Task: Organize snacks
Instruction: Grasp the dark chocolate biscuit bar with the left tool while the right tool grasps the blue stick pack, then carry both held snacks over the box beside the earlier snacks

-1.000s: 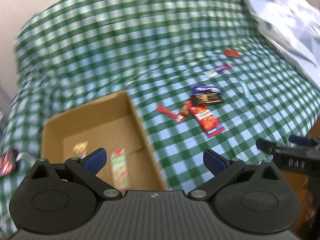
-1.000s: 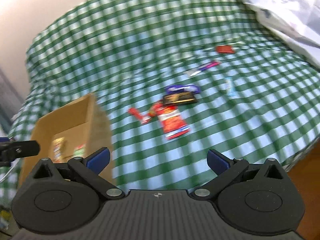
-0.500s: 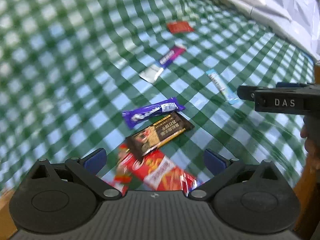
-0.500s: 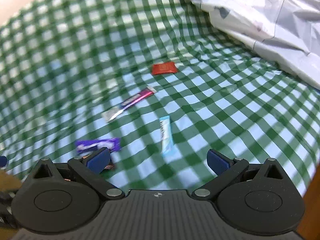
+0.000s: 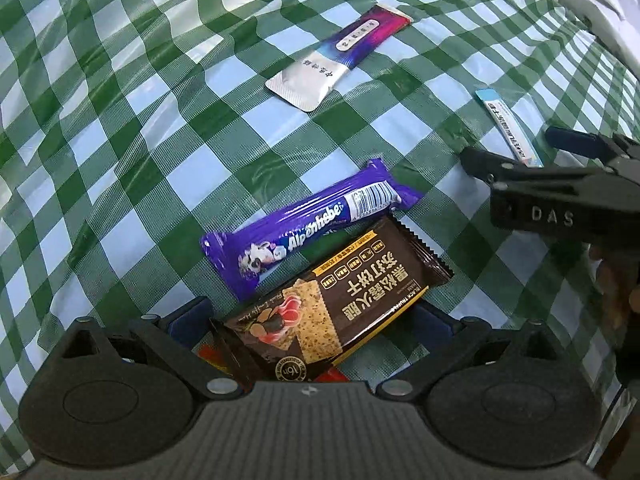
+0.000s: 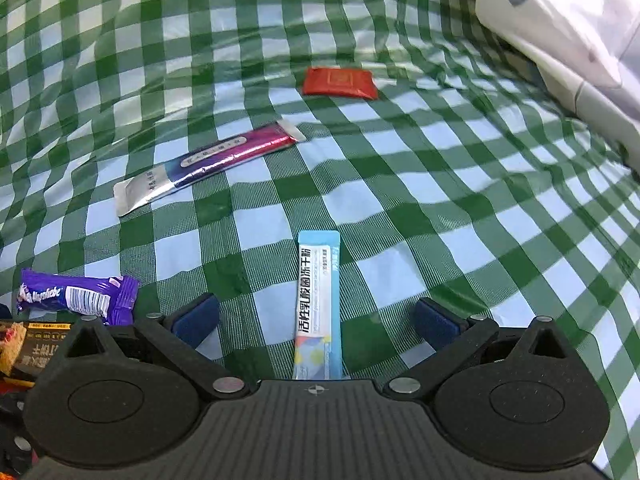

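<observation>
My left gripper (image 5: 310, 318) is open low over the green checked cloth, its blue pads on either side of a dark brown cracker pack (image 5: 340, 296). A purple candy bar (image 5: 308, 232) lies just beyond, and a red wrapper edge (image 5: 330, 376) shows under the brown pack. My right gripper (image 6: 316, 318) is open with a light blue stick sachet (image 6: 318, 304) lying lengthwise between its fingers. Farther off lie a purple-and-silver sachet (image 6: 208, 168) and a red packet (image 6: 340, 82). In the left wrist view the right gripper (image 5: 520, 156) reaches over the blue sachet (image 5: 506, 126).
A white plastic bag (image 6: 560, 32) lies at the back right on the cloth. The purple candy bar (image 6: 76, 296) and brown pack (image 6: 24, 344) sit at the left edge of the right wrist view. A hand (image 5: 616, 292) holds the right gripper.
Both grippers moved forward and down toward the snacks. The left now straddles the brown pack; the right now straddles the blue sachet. The cardboard box has left both views.
</observation>
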